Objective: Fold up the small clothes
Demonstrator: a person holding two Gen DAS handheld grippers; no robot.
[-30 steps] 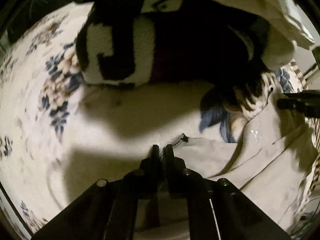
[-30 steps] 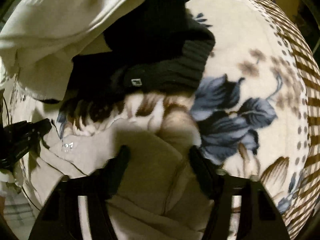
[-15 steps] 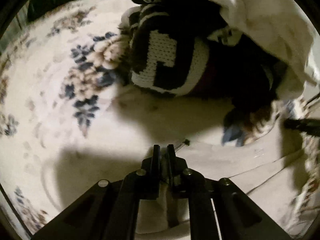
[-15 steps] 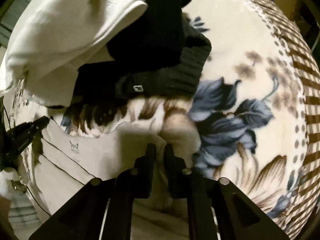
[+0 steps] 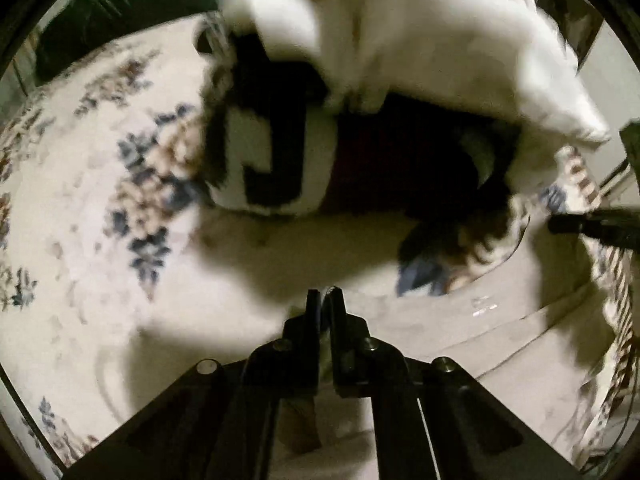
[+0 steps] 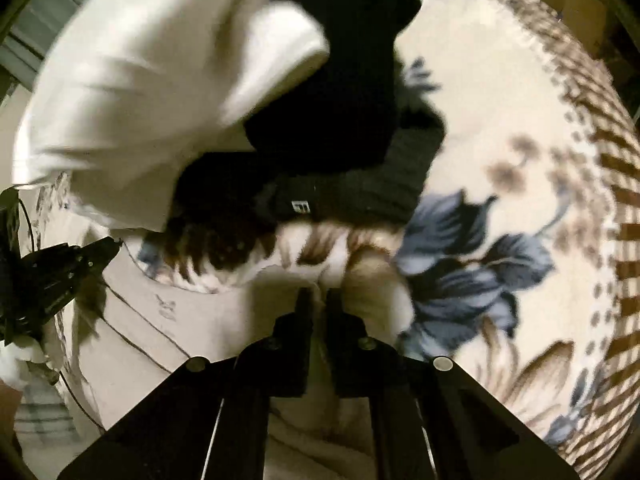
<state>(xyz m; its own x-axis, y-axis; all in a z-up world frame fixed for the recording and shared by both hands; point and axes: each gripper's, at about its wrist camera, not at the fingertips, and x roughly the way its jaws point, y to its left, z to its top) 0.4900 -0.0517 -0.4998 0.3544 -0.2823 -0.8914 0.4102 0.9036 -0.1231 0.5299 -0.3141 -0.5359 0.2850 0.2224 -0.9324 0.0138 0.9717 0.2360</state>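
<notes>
With both the left tongs (image 5: 325, 295) and right tongs (image 6: 316, 294) clamped on the beige garment (image 5: 500, 340), a thin pinch could slip, or the cloth could snag the nearby clothes pile (image 6: 328, 128).

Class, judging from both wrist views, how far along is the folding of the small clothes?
Early. Nothing looks folded yet. In hand: left gripper and right gripper each have jaws shut on the beige garment, spread on the floral blanket. Left: the white garment, black knit and black-and-white knit, still heaped.

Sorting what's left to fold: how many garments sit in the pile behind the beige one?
3 visible: a white top uppermost, a black knit beneath, a black-and-white knit at the left. More may be hidden.
</notes>
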